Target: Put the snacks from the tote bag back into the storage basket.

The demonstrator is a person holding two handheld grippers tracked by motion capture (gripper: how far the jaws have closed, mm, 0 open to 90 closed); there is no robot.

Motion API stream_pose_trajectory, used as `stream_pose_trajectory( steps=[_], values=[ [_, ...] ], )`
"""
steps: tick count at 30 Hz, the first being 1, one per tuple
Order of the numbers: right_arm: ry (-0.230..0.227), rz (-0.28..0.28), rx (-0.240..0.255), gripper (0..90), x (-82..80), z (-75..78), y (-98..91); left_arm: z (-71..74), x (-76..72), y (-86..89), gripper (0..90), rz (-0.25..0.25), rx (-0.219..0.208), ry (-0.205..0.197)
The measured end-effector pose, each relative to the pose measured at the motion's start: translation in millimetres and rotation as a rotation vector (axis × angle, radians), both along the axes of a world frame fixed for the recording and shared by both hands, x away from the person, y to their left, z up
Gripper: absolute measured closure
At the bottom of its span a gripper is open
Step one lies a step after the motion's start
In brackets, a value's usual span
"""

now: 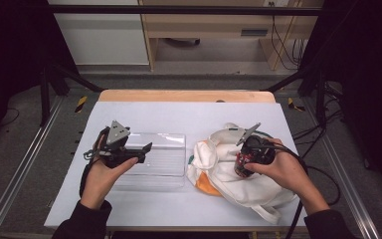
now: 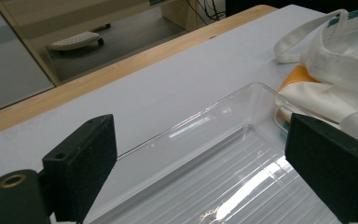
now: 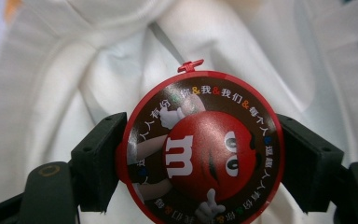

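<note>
White-covered table (image 1: 144,107), wooden edge (image 1: 186,95), grey floor (image 1: 30,124)

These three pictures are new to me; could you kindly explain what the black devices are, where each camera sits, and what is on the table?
A person sits at a table and holds a hand-operated two-jaw tool in each hand; there is no robot arm. The high view looks down from above the person's side. The other two cameras ride on the tools and look along their black jaws.

On the pale grey table top lie a clear ribbed plastic tray and, beside it, a crumpled white cloth bag with orange and green showing inside.

The left tool hovers over the tray with its jaws wide apart and nothing between them. The right tool is clamped on a round red-rimmed M&M's candy container, a jaw at each side, above the bag.
</note>
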State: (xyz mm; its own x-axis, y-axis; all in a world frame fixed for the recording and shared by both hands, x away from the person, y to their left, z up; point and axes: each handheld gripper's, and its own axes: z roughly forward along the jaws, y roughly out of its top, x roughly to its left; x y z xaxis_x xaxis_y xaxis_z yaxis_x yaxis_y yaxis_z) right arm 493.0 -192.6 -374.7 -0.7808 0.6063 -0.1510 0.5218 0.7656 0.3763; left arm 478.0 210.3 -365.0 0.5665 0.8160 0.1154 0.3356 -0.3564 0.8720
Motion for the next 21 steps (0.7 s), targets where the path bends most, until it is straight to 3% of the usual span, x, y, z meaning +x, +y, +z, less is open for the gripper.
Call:
stream_pose_trajectory(
  steps=[7, 21],
  values=[
    [-0.056, 0.035, -0.001, 24.4, -13.2, 33.1, 15.2, 0.5, 1.4, 7.1, 9.3, 0.012, -0.003, 0.0],
    [-0.095, 0.073, -0.002, 24.5, -12.0, 67.0, 46.4, -2.0, 4.2, 12.2, 9.4, 0.018, -0.01, 0.016]
  ],
)
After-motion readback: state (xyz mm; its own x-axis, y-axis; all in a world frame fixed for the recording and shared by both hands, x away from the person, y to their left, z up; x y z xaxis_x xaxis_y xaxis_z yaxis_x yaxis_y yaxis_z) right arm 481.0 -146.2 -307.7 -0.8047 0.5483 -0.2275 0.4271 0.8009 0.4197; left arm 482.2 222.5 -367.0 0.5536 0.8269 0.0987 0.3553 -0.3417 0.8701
